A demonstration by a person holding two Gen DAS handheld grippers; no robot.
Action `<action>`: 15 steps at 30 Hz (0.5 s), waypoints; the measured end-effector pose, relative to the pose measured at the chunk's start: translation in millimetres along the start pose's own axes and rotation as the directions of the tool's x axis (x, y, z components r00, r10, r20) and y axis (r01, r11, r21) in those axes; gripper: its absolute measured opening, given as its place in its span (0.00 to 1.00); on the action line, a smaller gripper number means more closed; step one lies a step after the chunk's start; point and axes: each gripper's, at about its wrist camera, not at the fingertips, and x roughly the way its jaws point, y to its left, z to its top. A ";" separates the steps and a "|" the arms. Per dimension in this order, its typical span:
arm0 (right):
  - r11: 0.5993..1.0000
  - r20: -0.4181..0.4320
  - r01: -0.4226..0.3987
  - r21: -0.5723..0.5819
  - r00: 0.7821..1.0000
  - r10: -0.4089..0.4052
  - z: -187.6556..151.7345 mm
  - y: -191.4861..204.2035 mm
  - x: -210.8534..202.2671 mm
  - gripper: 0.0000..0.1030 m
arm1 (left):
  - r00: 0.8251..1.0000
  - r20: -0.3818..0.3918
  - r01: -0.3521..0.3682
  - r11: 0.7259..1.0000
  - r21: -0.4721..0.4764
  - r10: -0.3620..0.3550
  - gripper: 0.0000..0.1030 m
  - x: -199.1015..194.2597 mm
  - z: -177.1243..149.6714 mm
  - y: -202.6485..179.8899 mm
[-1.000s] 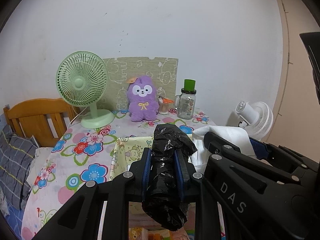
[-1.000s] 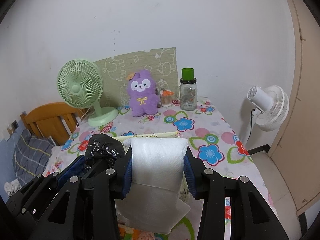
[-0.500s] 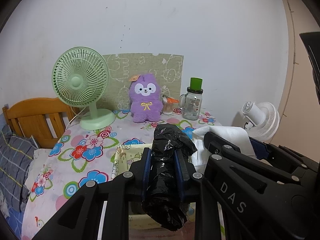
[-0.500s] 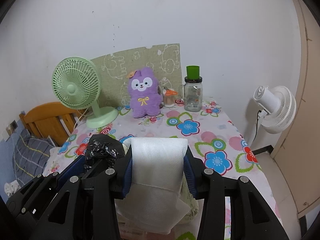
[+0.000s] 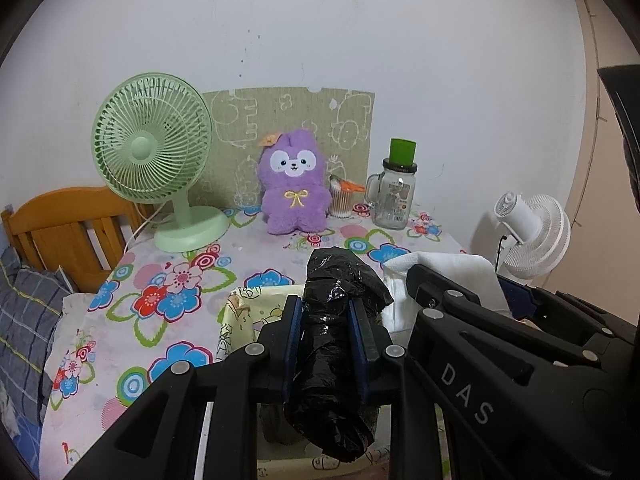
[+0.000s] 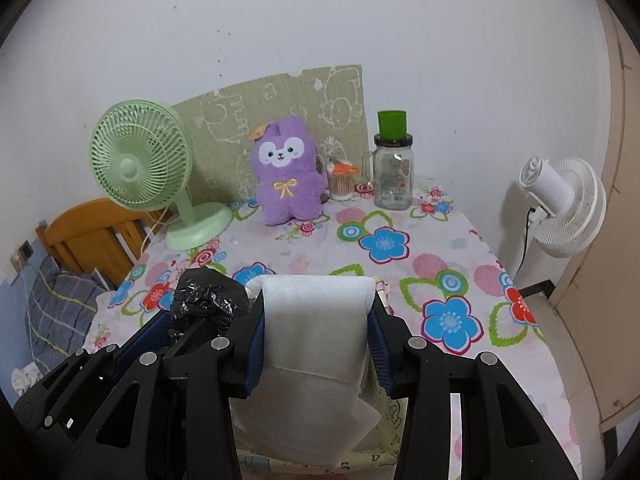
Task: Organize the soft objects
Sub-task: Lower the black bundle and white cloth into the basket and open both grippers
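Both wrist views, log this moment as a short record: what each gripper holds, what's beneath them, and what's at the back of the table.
left gripper: shut on black plastic bag roll
right gripper: shut on white paper towel roll
grippers: side by side, left one visible at the lower left of the right wrist view
below: yellow patterned fabric bin, partly hidden
surface: floral tablecloth
back row: green fan, purple plush toy, cotton swab cup, glass jar with green lid
beyond the table: white fan
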 end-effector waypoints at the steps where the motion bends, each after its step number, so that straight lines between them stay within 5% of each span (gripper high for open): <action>1: 1.000 -0.005 0.002 0.002 1.000 -0.002 -0.6 -0.1 2.4 0.46 | 1.000 -0.004 0.000 1.000 -0.001 0.000 0.21 1.8 -0.9 0.6; 4: 1.000 -0.012 0.003 0.005 1.000 -0.003 -2.5 0.0 8.2 0.46 | 1.000 -0.011 -0.006 1.000 -0.008 0.006 0.24 6.7 -3.9 2.4; 9: 1.000 -0.036 -0.001 0.016 0.999 0.001 -6.9 -2.0 18.5 0.46 | 0.999 -0.049 0.004 1.000 -0.018 -0.005 0.50 16.8 -11.8 5.2; 15: 1.000 -0.069 -0.002 0.000 0.998 0.002 -13.4 2.3 31.2 0.47 | 0.997 -0.075 -0.027 1.000 -0.005 0.026 0.62 24.5 -19.4 6.4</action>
